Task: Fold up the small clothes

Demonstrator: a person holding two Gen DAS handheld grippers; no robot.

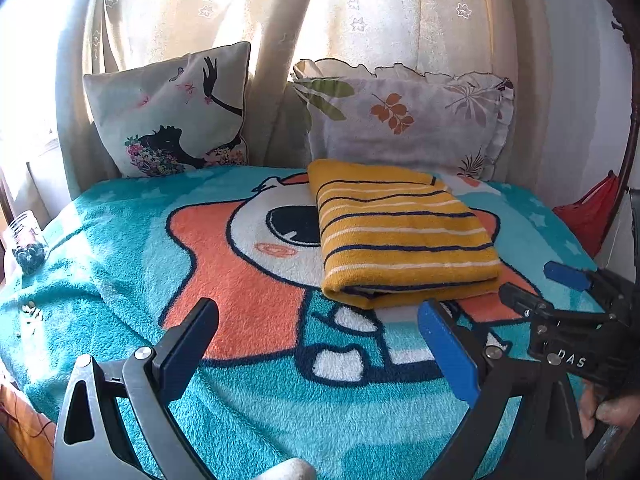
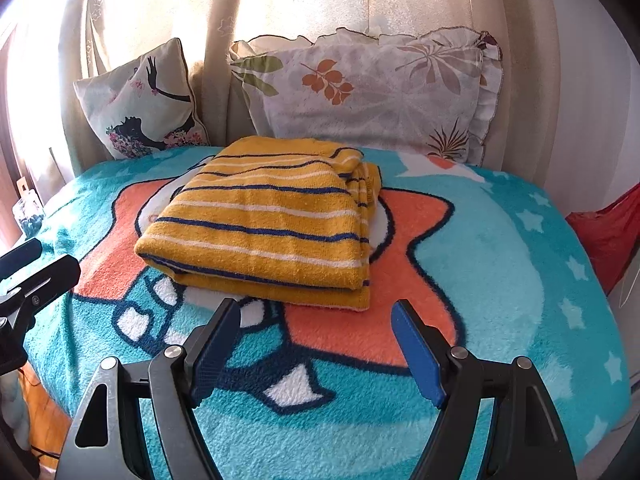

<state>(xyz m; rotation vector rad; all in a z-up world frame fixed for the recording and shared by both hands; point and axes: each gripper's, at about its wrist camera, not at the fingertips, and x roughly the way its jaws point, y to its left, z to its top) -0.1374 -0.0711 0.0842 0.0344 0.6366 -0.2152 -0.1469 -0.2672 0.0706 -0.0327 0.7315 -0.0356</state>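
Observation:
A yellow garment with navy and white stripes [image 1: 404, 232] lies folded in a neat rectangle on a teal cartoon blanket [image 1: 120, 248]. It also shows in the right wrist view [image 2: 272, 220]. My left gripper [image 1: 320, 320] is open and empty, hovering above the blanket just in front and left of the garment. My right gripper [image 2: 316, 320] is open and empty, just in front of the garment's near edge. The right gripper also shows at the right edge of the left wrist view [image 1: 540, 284], and the left gripper at the left edge of the right wrist view [image 2: 36, 268].
Two pillows lean on the curtain at the back: one with a black silhouette print [image 1: 172, 116] and one with leaf prints [image 1: 408, 116]. A glass jar [image 1: 26, 244] stands at the left edge. Red cloth [image 1: 592, 212] lies at the right.

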